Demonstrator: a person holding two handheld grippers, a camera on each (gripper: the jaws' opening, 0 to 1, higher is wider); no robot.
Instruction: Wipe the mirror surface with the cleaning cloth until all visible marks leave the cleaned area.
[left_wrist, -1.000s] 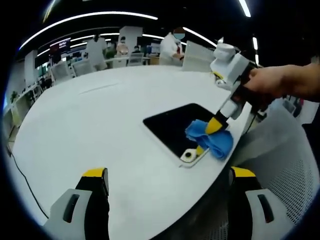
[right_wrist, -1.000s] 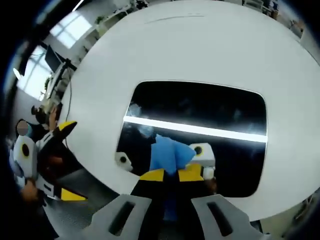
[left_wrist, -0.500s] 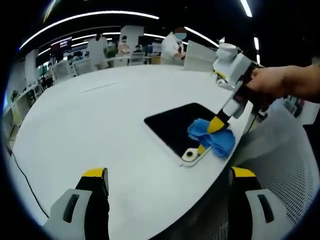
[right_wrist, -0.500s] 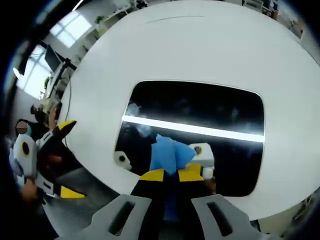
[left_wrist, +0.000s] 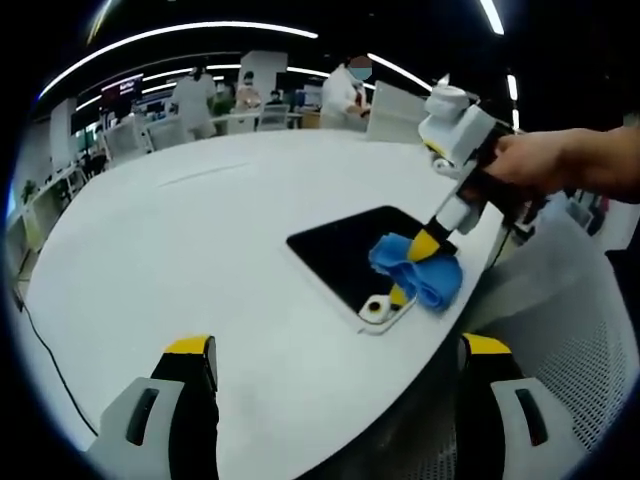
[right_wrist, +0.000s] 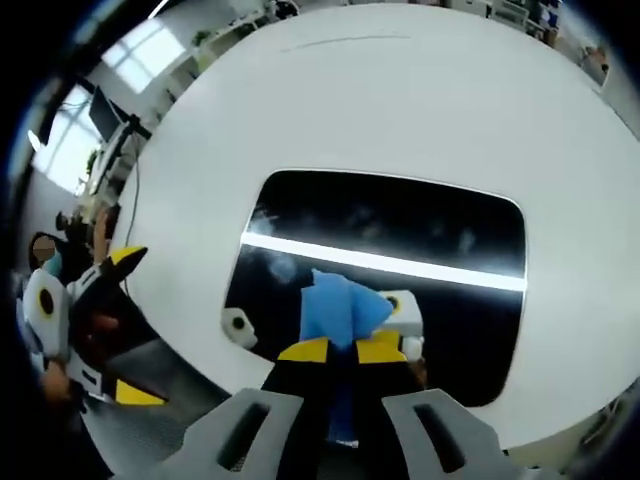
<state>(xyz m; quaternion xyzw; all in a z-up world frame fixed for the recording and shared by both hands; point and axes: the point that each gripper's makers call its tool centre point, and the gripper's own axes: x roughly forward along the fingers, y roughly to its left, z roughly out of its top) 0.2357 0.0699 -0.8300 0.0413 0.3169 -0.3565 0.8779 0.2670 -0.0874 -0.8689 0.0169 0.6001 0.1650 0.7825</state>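
Beneath both my claws spreads a white table (right_wrist: 400, 100), with the dark mirror (right_wrist: 400, 225) lying flat just ahead of my right claw (right_wrist: 343, 350). That claw is clamped on the blue cloth (right_wrist: 338, 312), pressing it onto the mirror's near edge. My left claw (left_wrist: 335, 350) hovers well back, jaws spread wide, holding nothing.

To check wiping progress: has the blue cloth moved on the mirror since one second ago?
Yes, slightly. In the left gripper view, the cloth, held by the right gripper, sits a little nearer the mirror's round corner tab, after first edging away from it.
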